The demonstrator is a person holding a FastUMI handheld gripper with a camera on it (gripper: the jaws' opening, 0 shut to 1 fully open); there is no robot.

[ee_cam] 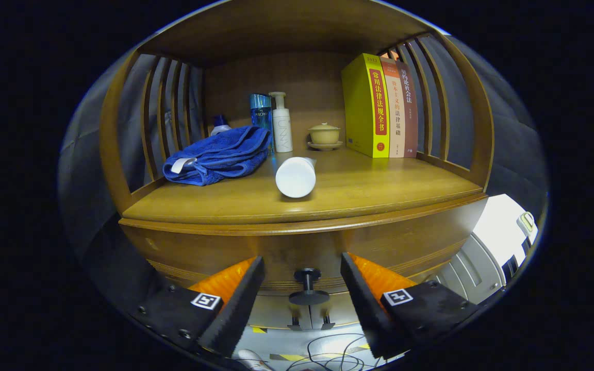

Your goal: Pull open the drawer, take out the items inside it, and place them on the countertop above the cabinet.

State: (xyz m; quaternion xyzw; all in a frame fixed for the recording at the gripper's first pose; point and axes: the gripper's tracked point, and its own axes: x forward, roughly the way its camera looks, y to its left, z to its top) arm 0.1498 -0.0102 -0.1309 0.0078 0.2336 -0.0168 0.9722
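gripper: fingers spread, straddling knob, not touching | drawer: shut, rigid wood | grip: knob's thin stem, small, may slip | countertop: tube lying

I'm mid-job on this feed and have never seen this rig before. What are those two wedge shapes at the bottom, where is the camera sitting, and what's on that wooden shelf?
The camera rides on a hand-held gripper and looks forward along its two fingers, the wedges you see. They are open, with the drawer knob between them, not yet gripped. The drawer front looks closed. Above it is the wooden countertop. On it lie a folded blue towel, a white tube on its side, a blue bottle and a white pump bottle standing behind, a small lidded cup on a saucer, and three upright books. Nothing is held.
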